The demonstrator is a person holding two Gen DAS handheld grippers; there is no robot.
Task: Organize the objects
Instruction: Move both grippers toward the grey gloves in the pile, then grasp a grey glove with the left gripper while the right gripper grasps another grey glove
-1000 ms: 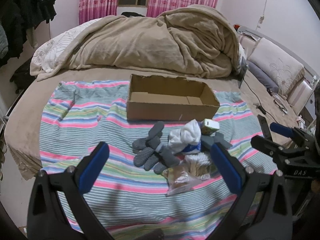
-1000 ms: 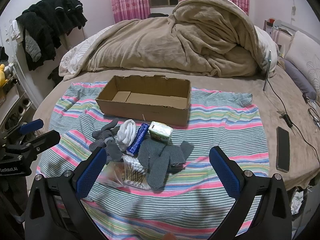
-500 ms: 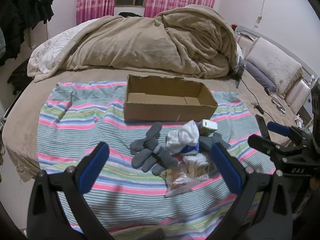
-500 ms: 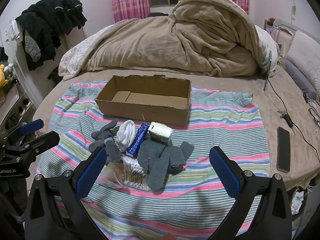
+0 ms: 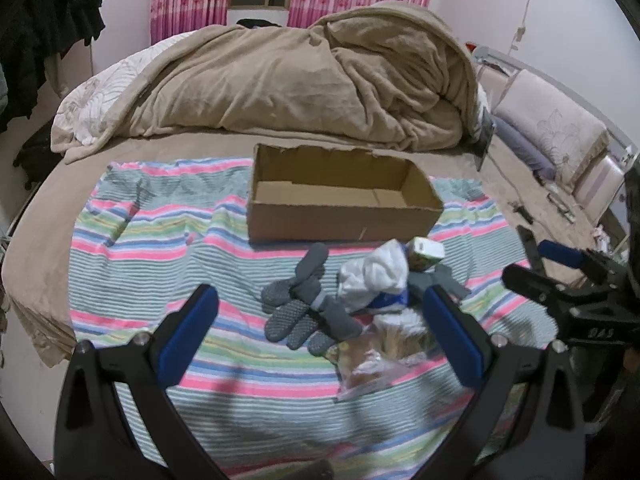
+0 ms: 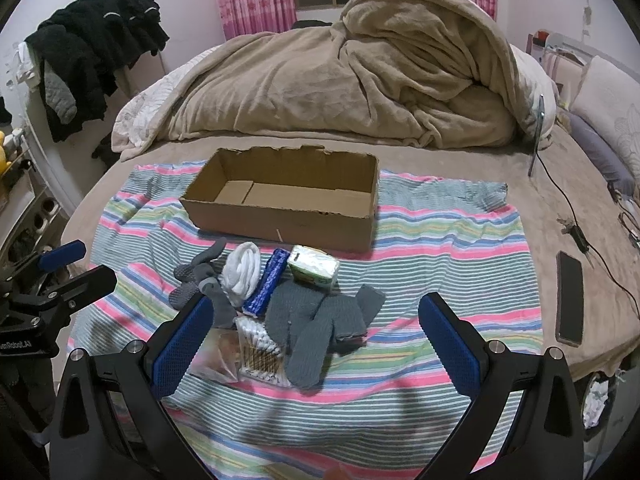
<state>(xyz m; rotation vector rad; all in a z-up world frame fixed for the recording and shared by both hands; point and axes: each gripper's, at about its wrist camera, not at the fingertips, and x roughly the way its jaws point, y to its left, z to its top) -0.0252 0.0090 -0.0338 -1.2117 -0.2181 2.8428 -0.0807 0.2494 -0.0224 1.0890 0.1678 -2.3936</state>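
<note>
Two grippers, nothing picked up so far, so we'd say we're right at the start: lining up on the pile before the first grab.

Left wrist view first. Our left gripper [image 5: 318,334] hangs over the striped cloth [image 5: 160,248] with its jaws spread wide and nothing between them. Just past the fingertips sits the clutter: grey grippy socks [image 5: 304,308], a white sock bundle [image 5: 374,276], a small green-and-white tissue pack [image 5: 426,254] and a crinkly clear bag [image 5: 376,360]. The cardboard box [image 5: 340,208] sits right behind the heap, open and bare inside. Off to the side, the right gripper [image 5: 532,264] pokes in.

Right wrist view now. The right one [image 6: 316,330] is also wide open and holding nothing, pointed at the same pile. From here we also spot a blue tube [image 6: 267,282] lying beside the white bundle, flat grey knit socks [image 6: 316,324] and a pack of cotton swabs [image 6: 260,354], partly under them.

Next move, we reckon: drop onto one item, probably something firm like the tissue pack, close, then carry it to the box. The socks look floppy and tangled, so they may drag neighbours along.
</note>
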